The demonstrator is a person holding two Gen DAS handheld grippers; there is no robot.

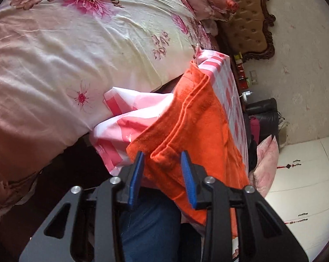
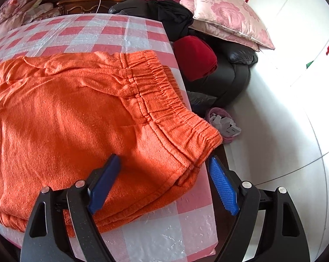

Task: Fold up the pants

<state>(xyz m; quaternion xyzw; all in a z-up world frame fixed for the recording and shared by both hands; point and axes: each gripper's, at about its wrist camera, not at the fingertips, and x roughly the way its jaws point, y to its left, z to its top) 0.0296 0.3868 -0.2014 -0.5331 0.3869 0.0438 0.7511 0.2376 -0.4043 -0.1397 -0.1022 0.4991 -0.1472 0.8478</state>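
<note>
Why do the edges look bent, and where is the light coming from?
Both views use fisheye lenses, so straight lines bow. Right wrist view: sunlight stripes the orange pants, the right gripper throws shadow on them, and the white floor is blown out. Left wrist view: dimmer, the pants' hem slightly blurred by the left gripper.

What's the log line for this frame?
task: fold pants | left gripper: open, straddling hem of orange pants | right gripper: open at waistband corner | checked tablecloth

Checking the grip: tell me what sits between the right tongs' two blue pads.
The orange pants' waistband corner, in the right wrist view; the right tongs are open.
</note>
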